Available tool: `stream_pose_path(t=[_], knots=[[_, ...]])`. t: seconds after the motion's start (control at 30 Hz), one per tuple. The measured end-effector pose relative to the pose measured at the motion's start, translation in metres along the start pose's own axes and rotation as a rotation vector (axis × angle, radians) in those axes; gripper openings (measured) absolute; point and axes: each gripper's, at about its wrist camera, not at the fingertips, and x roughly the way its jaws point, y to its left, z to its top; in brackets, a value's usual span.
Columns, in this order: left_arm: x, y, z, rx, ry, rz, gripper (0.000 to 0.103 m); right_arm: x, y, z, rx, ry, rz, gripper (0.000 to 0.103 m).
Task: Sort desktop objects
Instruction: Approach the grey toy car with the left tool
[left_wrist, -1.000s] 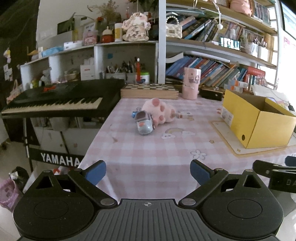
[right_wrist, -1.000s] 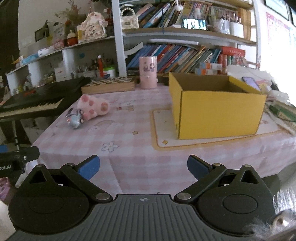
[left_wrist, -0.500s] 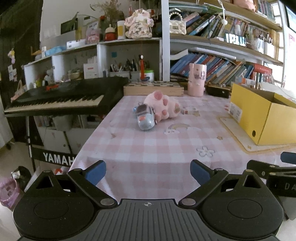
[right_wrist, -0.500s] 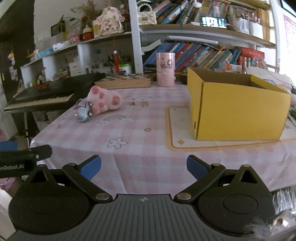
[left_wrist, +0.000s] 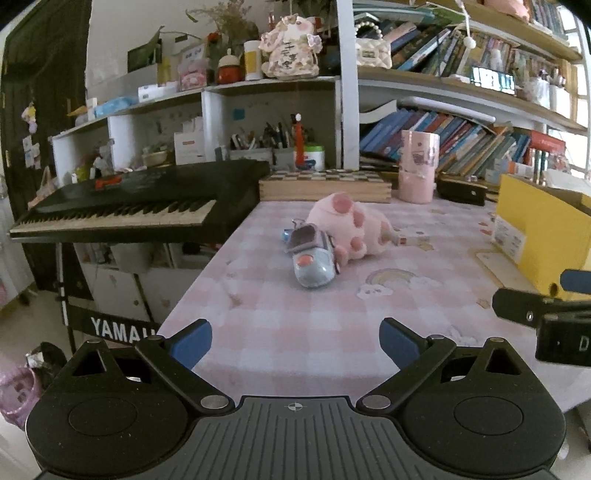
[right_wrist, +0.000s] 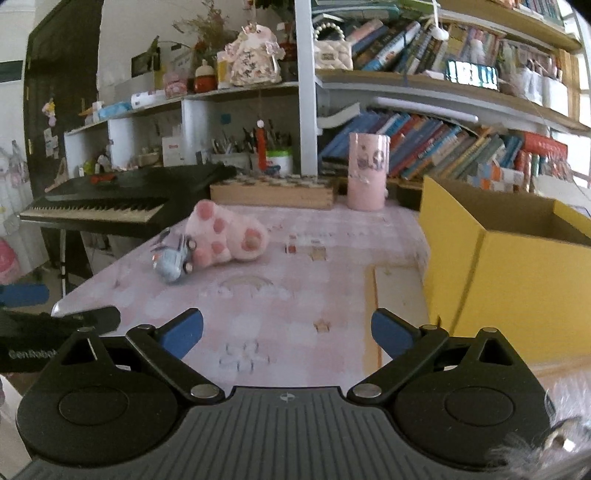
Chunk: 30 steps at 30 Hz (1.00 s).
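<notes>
Left gripper and right gripper: jaws spread wide, nothing held, both over the near edge of the pink checked tablecloth. Pink plush paw toy lies mid-table, touching a small grey-blue toy car. Open yellow cardboard box stands to the right.

White letters "YAMAH" show on the keyboard stand below the keyboard. "Gen Robot" is partly readable on the left gripper.

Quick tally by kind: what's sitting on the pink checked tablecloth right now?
Plush toy: 1
Toy car: 1
Pink cup: 1
Yellow box: 1
Wooden chessboard case: 1
Total: 5
</notes>
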Motion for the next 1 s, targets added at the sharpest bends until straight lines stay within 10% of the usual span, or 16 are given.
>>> stream_pose_path(t=[1.0], knots=[[0.125,-0.008,0.049,-0.135,0.109,0.006,0.058,0.185,-0.025,0.066,-0.001,0.148,-0.074,0.084]])
